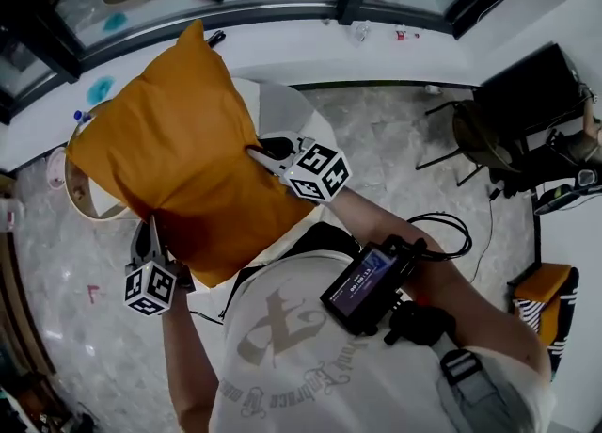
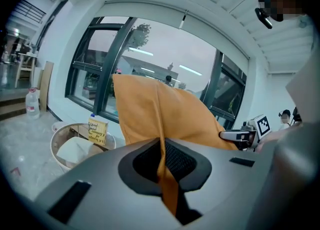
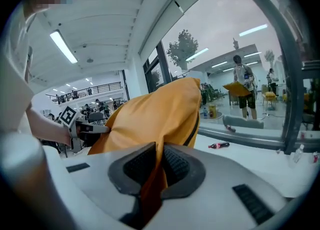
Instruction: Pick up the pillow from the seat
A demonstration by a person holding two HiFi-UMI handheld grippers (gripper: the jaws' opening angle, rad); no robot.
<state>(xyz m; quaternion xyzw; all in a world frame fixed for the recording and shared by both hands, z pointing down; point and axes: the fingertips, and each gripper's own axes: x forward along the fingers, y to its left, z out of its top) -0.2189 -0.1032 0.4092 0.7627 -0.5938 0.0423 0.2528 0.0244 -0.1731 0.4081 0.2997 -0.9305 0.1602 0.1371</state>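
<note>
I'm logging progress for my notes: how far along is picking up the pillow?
Done: the orange pillow is up in the air, resting on nothing. In hand: the left tool and the right tool are each shut on an edge of its fabric. Left: seemingly nothing but keeping the grip steady.

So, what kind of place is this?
Probably a public or office-type hall, not a home: tall glazed window walls, a polished marble-look floor, and a long white sill along the glass.
</note>
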